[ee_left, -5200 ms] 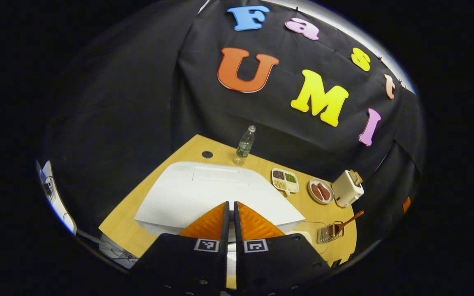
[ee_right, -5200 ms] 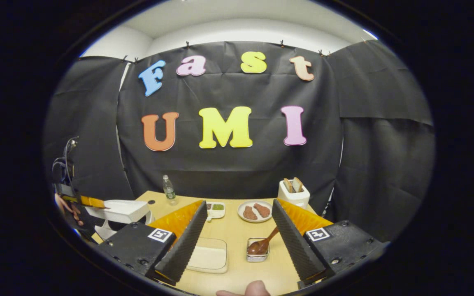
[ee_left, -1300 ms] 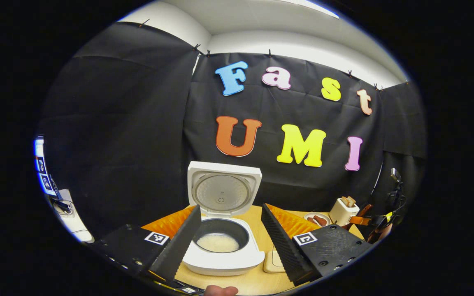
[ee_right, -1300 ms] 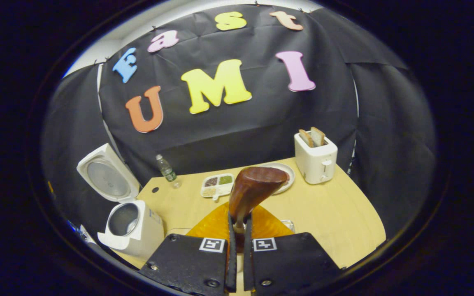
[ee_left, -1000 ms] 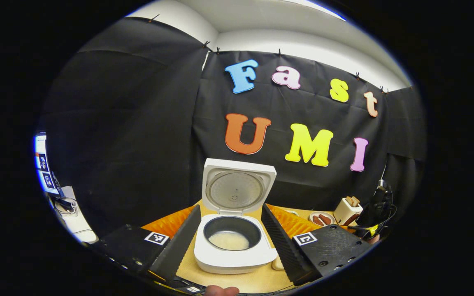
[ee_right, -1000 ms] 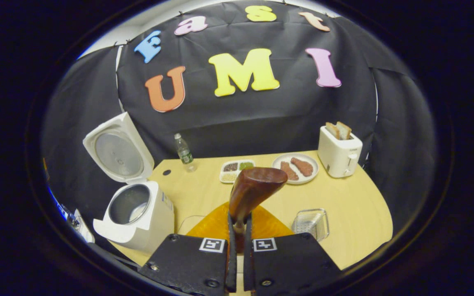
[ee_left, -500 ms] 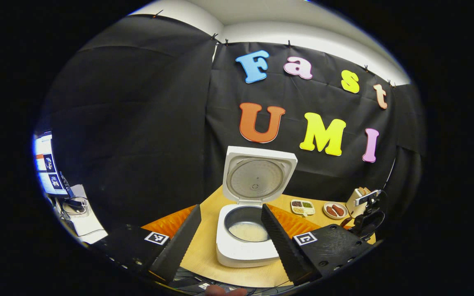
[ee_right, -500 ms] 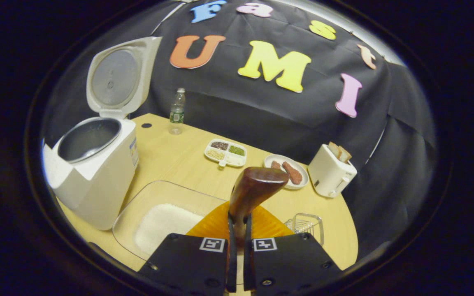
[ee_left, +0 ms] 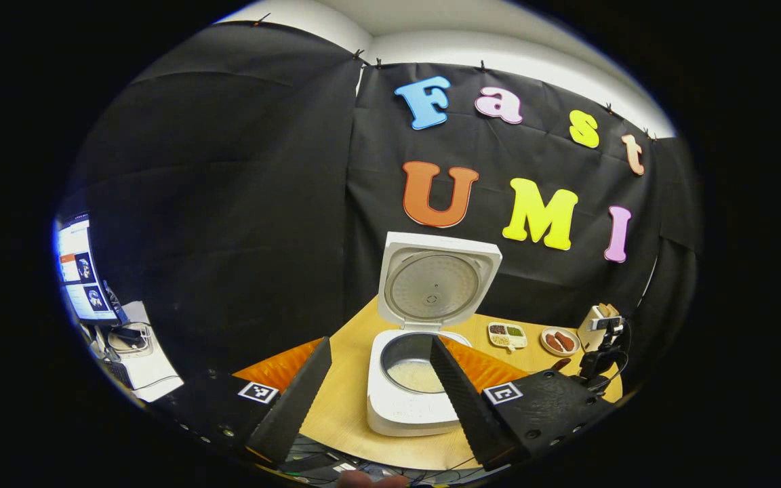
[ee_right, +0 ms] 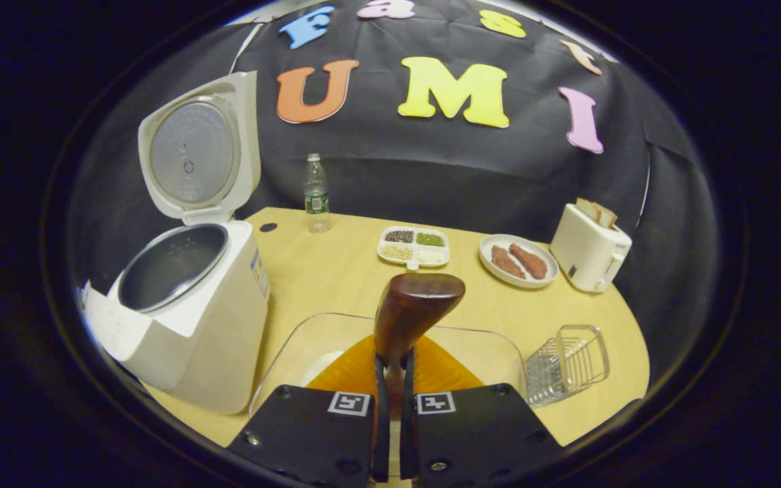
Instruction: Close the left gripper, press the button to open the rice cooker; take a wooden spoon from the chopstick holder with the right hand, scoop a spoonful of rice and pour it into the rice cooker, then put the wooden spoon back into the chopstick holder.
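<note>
The white rice cooker (ee_left: 404,407) stands open with its lid (ee_left: 438,285) upright and some rice (ee_left: 416,375) in the pot. My left gripper (ee_left: 379,341) is open in front of it, holding nothing. In the right gripper view the cooker (ee_right: 187,339) is at the left. My right gripper (ee_right: 390,362) is shut on the handle of the wooden spoon (ee_right: 417,301), whose bowl points up and forward. Below it lies a clear container (ee_right: 336,324) holding white rice (ee_right: 314,364). The wire chopstick holder (ee_right: 567,362) lies to the right, with nothing in it.
At the back of the wooden table (ee_right: 336,271) are a water bottle (ee_right: 315,193), a compartment dish (ee_right: 413,246), a plate of sausages (ee_right: 518,261) and a toaster (ee_right: 590,247) with bread. In the left gripper view a monitor (ee_left: 78,271) stands off the table's left.
The cooker lid has opened and my left gripper has opened and drawn back. My right gripper took the spoon from the holder and has carried it over the rice container.
</note>
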